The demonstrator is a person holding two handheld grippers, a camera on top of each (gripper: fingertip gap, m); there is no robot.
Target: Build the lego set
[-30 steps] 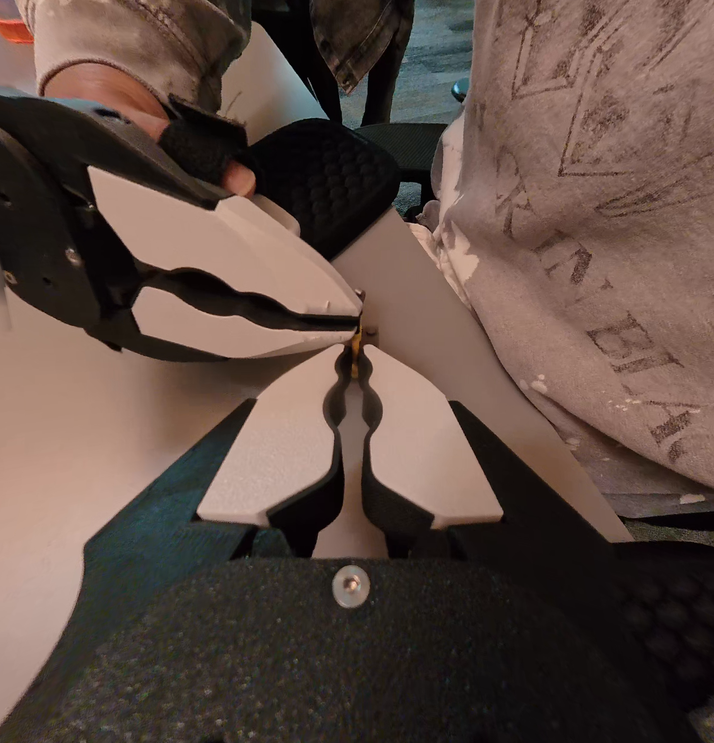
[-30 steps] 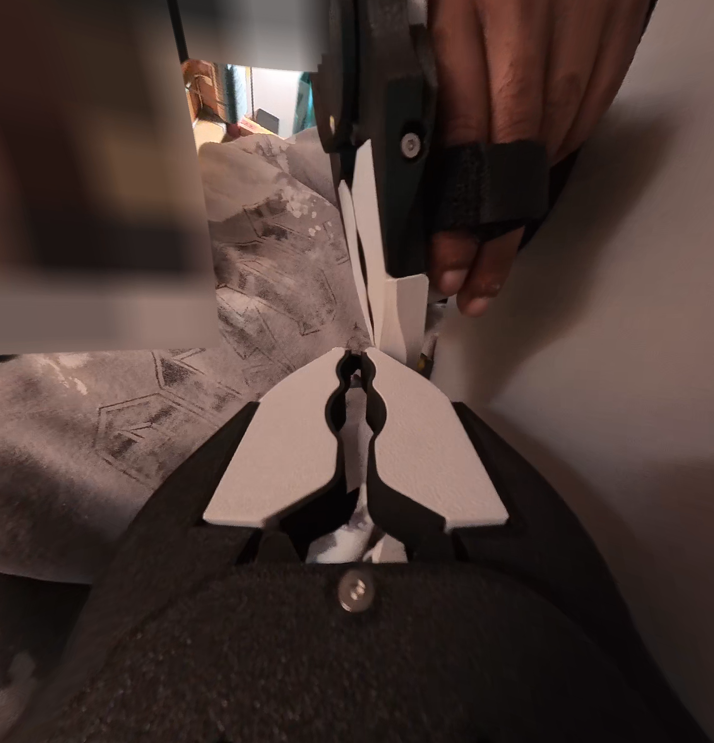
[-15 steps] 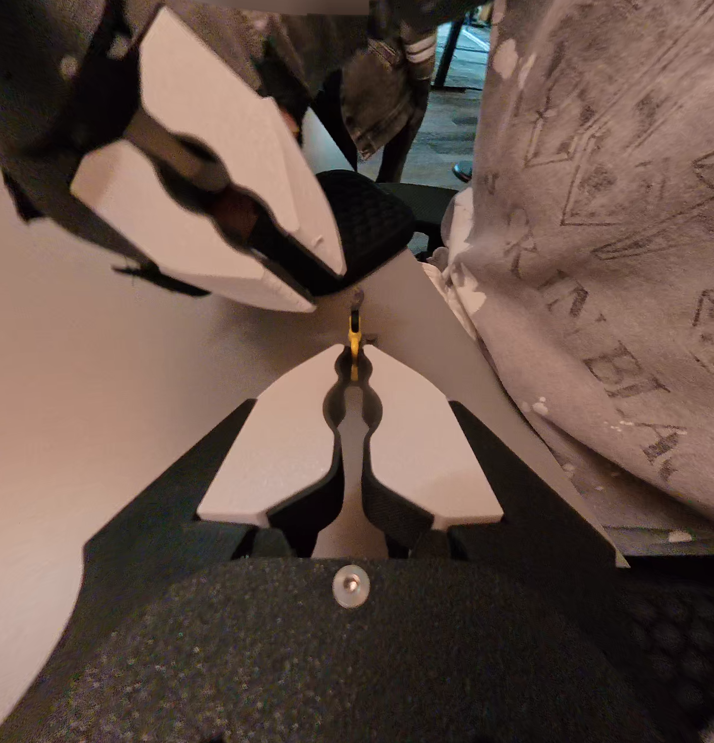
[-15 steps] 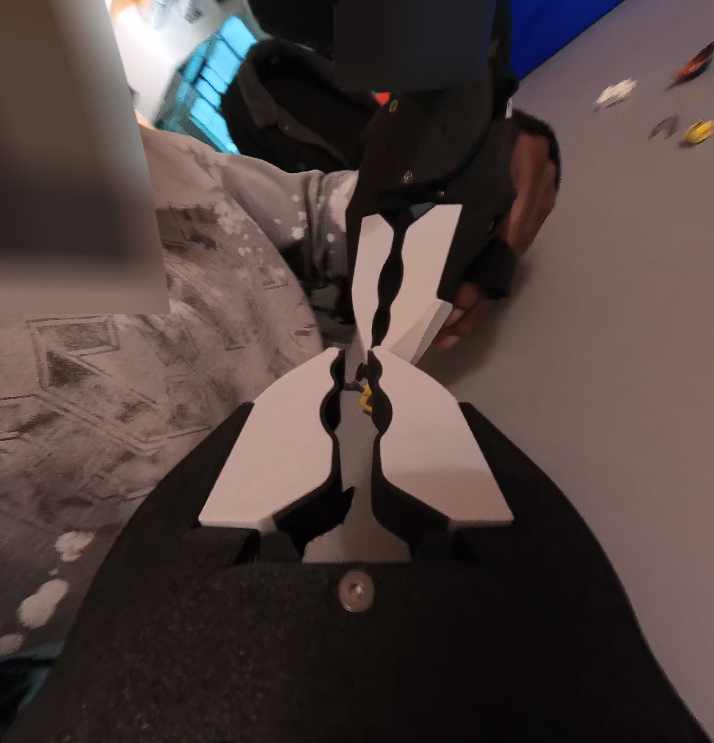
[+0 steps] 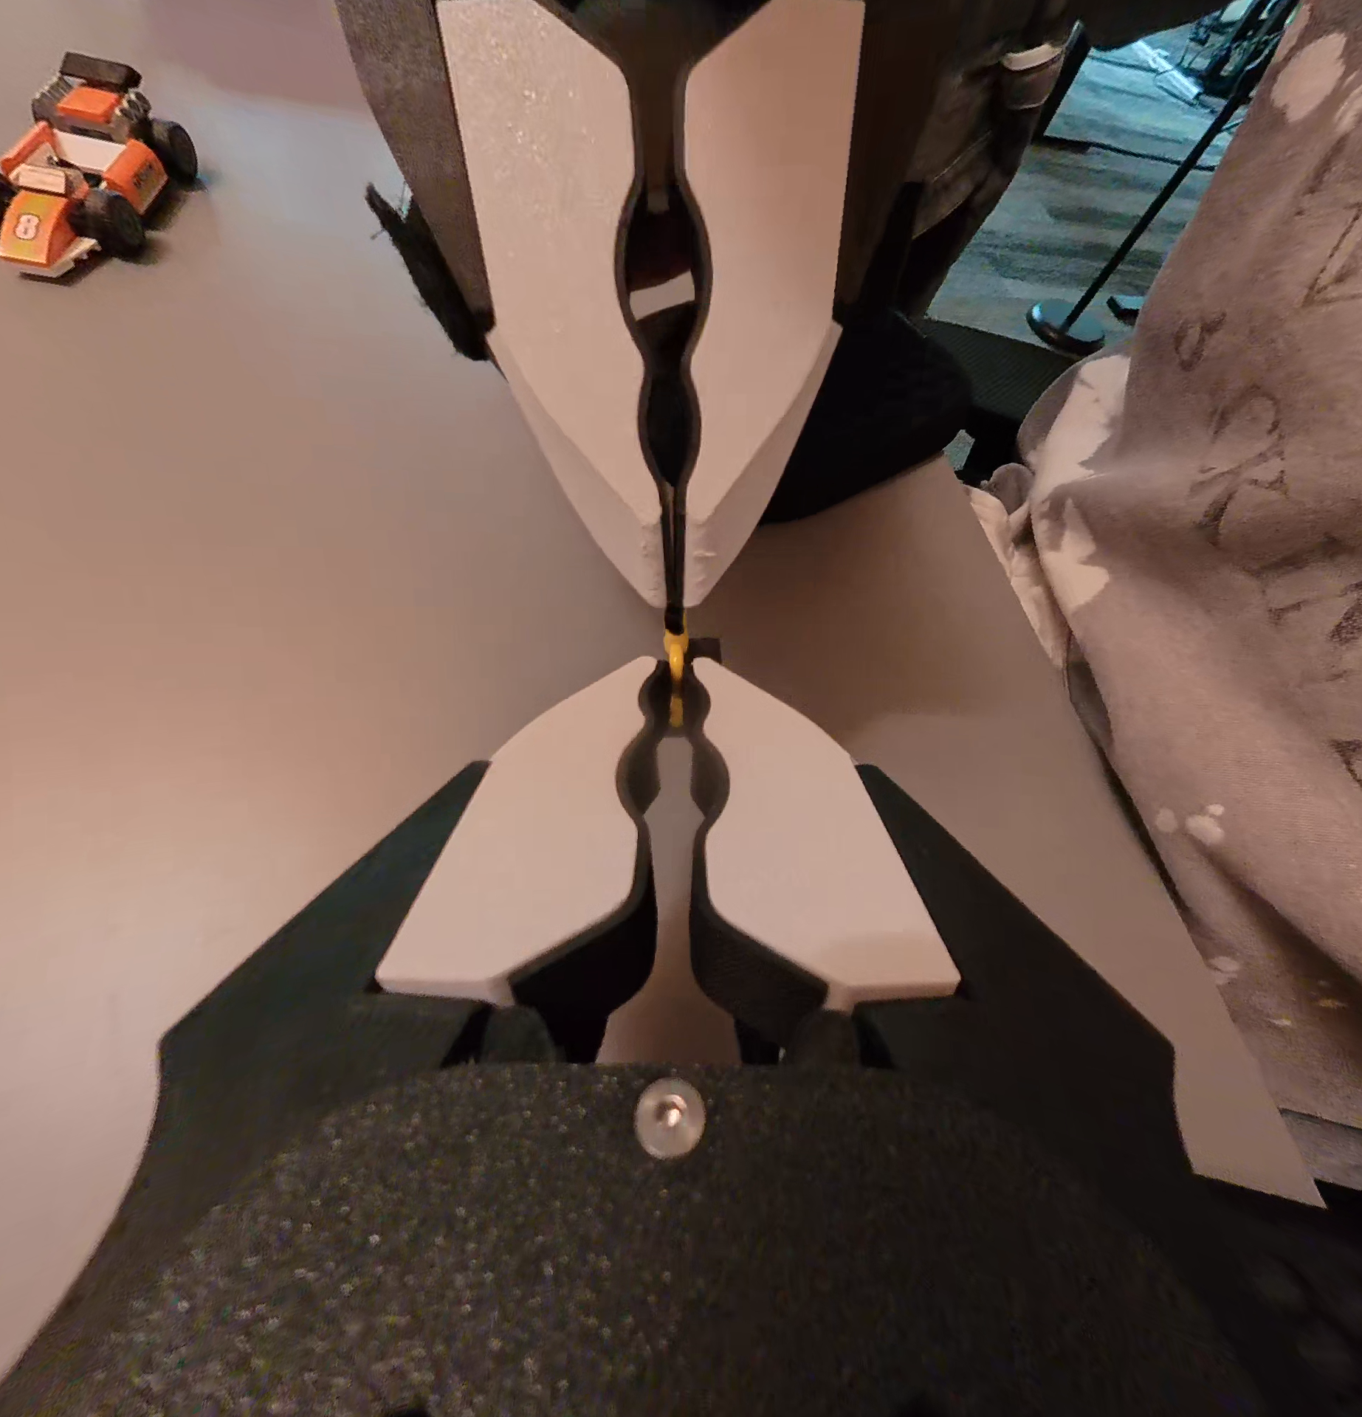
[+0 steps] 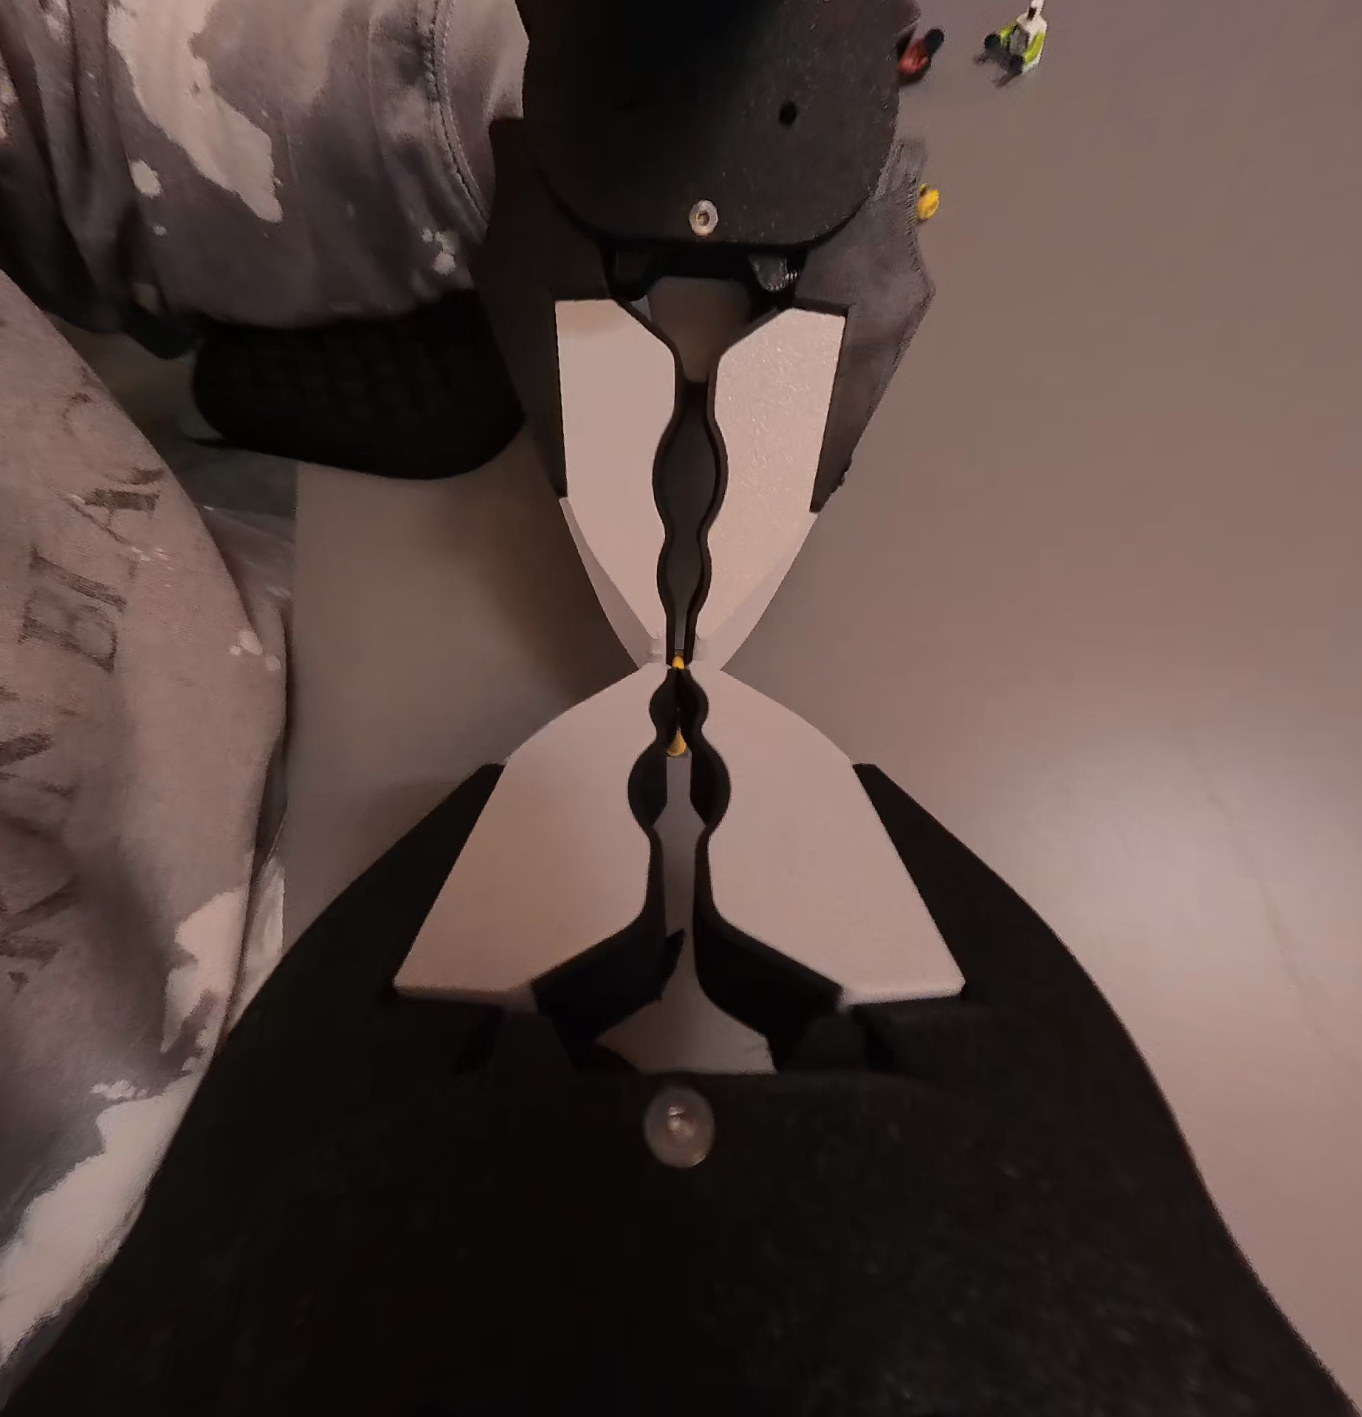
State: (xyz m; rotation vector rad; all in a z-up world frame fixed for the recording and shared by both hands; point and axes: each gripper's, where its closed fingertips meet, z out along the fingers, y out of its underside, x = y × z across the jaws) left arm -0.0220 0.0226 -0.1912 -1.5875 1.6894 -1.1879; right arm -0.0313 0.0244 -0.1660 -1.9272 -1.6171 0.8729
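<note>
My left gripper (image 5: pixel 674 669) is shut on a small thin yellow lego piece (image 5: pixel 674 652) and holds it above the grey table (image 5: pixel 279 613). The piece pokes out past the left fingertips and has a short dark stub (image 5: pixel 708 650) on its right side. My right gripper (image 5: pixel 672 607) comes in from the top of the left wrist view, tip to tip with the left one. Its fingers are shut on the dark far end of the same piece. In the right wrist view my right gripper (image 6: pixel 676 678) meets the left gripper (image 6: pixel 677 652), and a sliver of the yellow piece (image 6: pixel 676 661) shows between them.
A built orange and white lego race car (image 5: pixel 79 165) stands on the table at the far left. Small loose lego bits (image 6: pixel 1019 38) lie far off on the table. A person in a grey patterned shirt (image 5: pixel 1237 537) sits at the table's edge, beside a black chair (image 5: pixel 877 414). The tips of both grippers are at nearly the same place.
My right gripper let go of the piece's top, opened, swung round from the side to face my left gripper tip to tip, and shut again. My left gripper kept its hold.
</note>
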